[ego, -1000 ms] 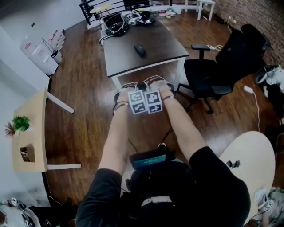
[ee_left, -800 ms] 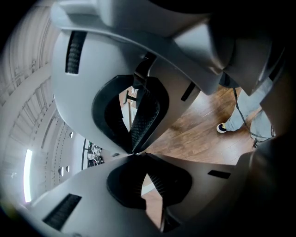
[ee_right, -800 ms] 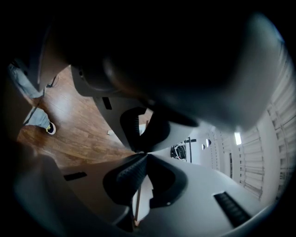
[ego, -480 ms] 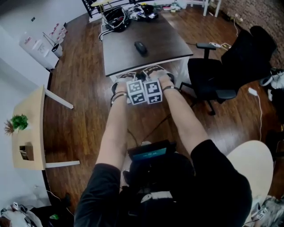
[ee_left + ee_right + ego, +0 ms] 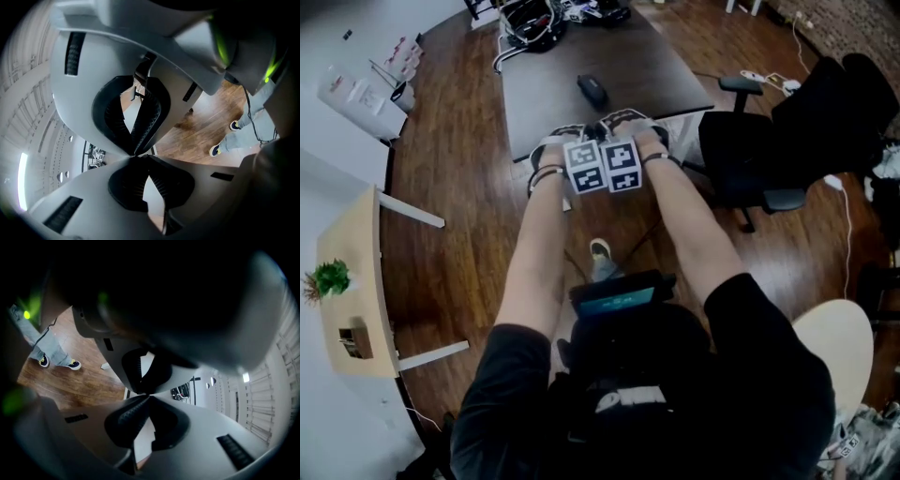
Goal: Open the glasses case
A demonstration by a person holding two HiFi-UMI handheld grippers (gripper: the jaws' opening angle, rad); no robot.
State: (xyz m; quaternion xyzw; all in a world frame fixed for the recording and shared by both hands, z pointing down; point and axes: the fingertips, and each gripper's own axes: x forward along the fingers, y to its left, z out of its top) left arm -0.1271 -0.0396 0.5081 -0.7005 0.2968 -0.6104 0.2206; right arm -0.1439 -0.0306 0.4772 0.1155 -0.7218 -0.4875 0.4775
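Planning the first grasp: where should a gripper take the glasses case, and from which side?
Likely across its narrow width at mid-length, from above: the glasses case lies flat on the dark table, its length running roughly front to back. Hinge side unclear.

Head view steeply down, gripper views close along their jaws, all sharing wood floor (image 5: pixel 459 216)

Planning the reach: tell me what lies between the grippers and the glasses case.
Only bare tabletop separates the glasses case from the left gripper and right gripper; the head view shows it.
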